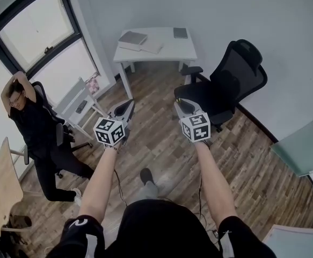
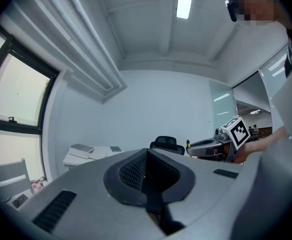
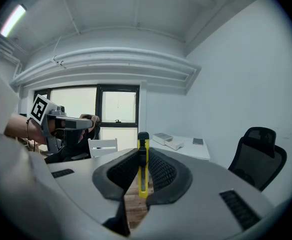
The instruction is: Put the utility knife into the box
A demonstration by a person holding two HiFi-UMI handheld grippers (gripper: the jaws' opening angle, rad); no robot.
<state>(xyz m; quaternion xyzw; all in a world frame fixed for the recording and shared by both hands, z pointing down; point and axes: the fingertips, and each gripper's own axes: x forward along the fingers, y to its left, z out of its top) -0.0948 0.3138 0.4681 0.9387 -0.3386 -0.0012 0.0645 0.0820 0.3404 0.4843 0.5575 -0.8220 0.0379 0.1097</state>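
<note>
One utility knife (image 3: 143,170), yellow with a black slider, sat clamped upright between the jaws of the right gripper (image 1: 184,107), its top poking out above the pads. That gripper was grasping the knife and nothing else, held out in the air over the wooden floor (image 1: 161,152), well apart from the worktop (image 1: 167,51).

The left gripper (image 2: 147,160) was out there alongside it, one on each arm, two in all. Its jaws were clenched together with nothing between them.

Ahead of both stood a single white worktop against the wall. On it lay one grey-topped box (image 1: 133,37), a white flat piece (image 1: 151,47) touching it, and one small dark flat item (image 1: 180,33) off near the far corner.

One black office chair (image 1: 237,77) stood empty to the right of the worktop. On the left, by the window (image 1: 35,34), one white chair (image 1: 75,104) stood with something small and dark on its seat. Beside that, one person (image 1: 35,125) in dark clothes sat in a second office chair, arms folded up behind the head.
</note>
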